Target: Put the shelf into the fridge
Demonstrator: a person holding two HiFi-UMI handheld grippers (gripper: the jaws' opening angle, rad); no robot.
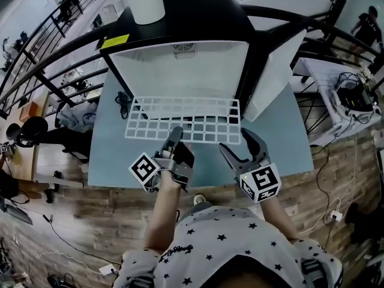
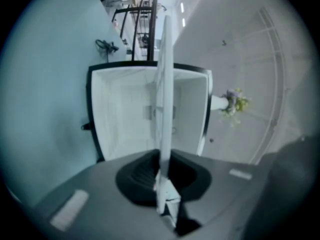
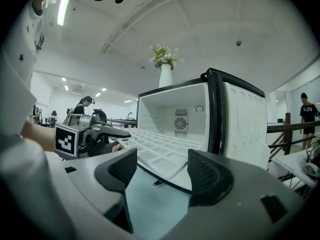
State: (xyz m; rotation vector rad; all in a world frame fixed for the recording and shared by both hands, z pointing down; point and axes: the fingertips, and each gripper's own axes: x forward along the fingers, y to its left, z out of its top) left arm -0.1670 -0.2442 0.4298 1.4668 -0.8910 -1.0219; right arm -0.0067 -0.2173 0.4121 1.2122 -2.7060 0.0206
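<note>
left gripper (image 1: 176, 133): fingers clamped on shelf (image 1: 150, 128) near edge | right gripper (image 1: 237, 141): fingers wide apart, empty, shelf just beyond them

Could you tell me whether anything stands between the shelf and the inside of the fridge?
Nothing visible does. The fridge has its door swung open, its cavity looks bare, and the shelf, clamped by the left gripper, reaches the opening.

white grid shelf (image 1: 180, 120) in front of the fridge (image 1: 180, 17), which is black outside, white inside. worktop (image 1: 108, 149) pale blue. left tool (image 1: 176, 133) and right tool (image 1: 235, 141) dark grey, black-and-white marker cubes. shirt (image 1: 228, 245) grey with dark stars, floor (image 1: 78, 221) brown planks.
</note>
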